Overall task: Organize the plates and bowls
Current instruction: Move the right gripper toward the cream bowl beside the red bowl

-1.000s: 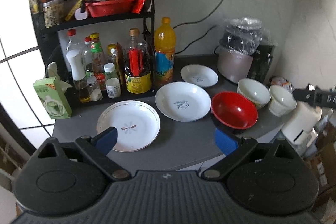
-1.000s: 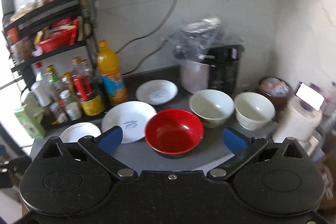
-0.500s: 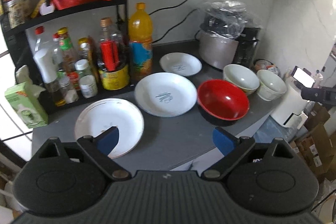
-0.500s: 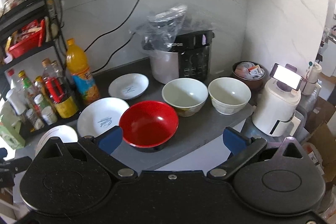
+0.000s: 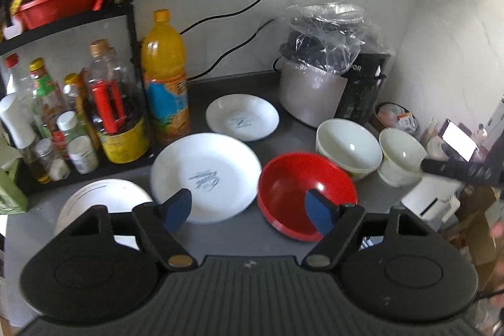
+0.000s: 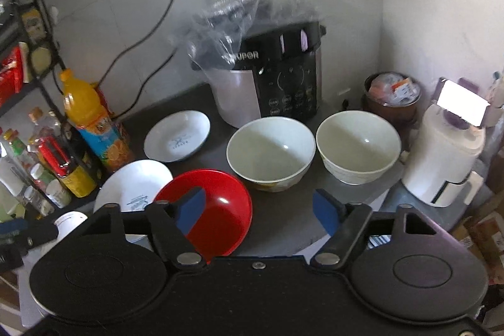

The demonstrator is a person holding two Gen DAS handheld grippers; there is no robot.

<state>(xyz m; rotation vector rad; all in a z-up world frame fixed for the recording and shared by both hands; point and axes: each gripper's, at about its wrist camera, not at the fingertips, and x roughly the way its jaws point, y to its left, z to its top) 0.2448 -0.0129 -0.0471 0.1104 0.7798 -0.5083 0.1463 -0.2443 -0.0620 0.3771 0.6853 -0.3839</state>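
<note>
While both grippers' jaws close empty, red bowl (image 5: 307, 194) seemingly sits untouched.

My view: three plates in diagonal row on counter (image 5: 252, 229), big plate (image 5: 206, 175) mid, small plate (image 5: 242, 117) behind it. Lacquer bowl (image 5: 302, 191) right of big plate, two bowls (image 6: 271, 153) (image 6: 357, 144) further right, cooker (image 6: 283, 84) behind them. Bottles (image 5: 163, 77) left.

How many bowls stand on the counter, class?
3: the red bowl nearest the front edge, a white bowl behind it before the cooker, and another white bowl to its right. None seems hidden.
</note>
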